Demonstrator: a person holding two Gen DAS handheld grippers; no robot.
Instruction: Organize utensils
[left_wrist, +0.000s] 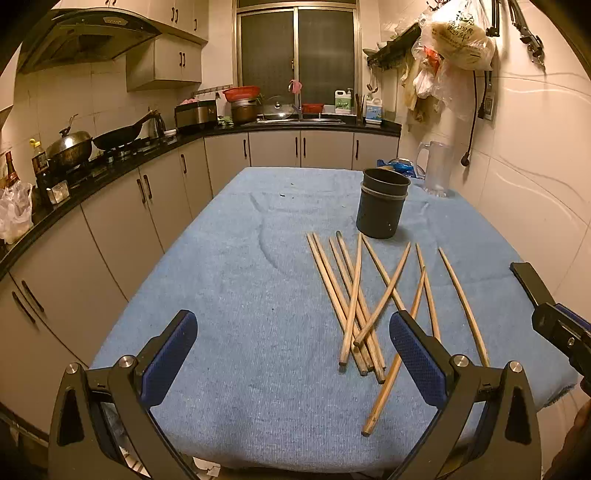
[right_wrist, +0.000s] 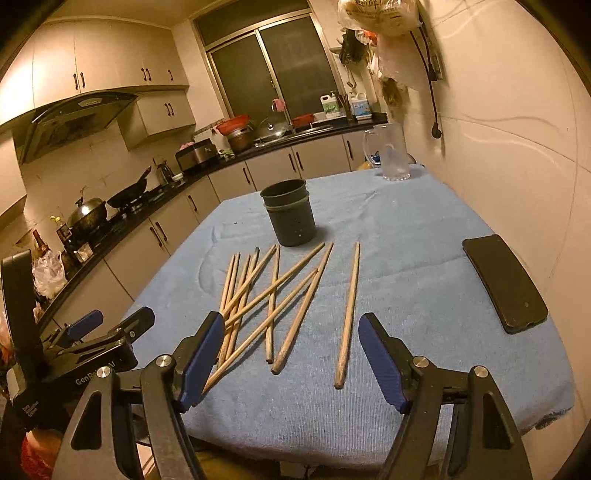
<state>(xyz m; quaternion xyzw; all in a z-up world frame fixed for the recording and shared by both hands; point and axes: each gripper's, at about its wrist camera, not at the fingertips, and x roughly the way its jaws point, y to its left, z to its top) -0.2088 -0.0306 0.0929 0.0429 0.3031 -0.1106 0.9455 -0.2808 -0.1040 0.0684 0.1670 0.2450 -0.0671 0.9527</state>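
- Surface: a blue cloth (left_wrist: 236, 295) covers the table and fills the centre and lower half of both views.
- Room: a dark counter (left_wrist: 110, 166) with pale cabinets beneath runs along the left of the frame and across the back, under a dark window (left_wrist: 299, 55).
- A clear pitcher (left_wrist: 437, 168) stands at the far right corner of the cloth, close to the wall.
- A black phone (right_wrist: 504, 282) lies flat at the right edge of the right wrist view.
- Left gripper (left_wrist: 293, 358): jaws spread wide, holding nothing, hovering over the near edge of the cloth; its right finger overlaps the pile in the picture, contact cannot be confirmed.
- Right gripper (right_wrist: 291, 360): jaws spread wide, empty, above the near ends of the sticks.
- Chopsticks (left_wrist: 354, 299): a loose, partly crossed pile lying flat at centre right in the left wrist view. Long axes run from the near edge up the frame towards the holder.
- One stick lies apart at the right of the pile.
- Dark cylindrical holder (left_wrist: 382, 208): upright, just beyond the far tips.
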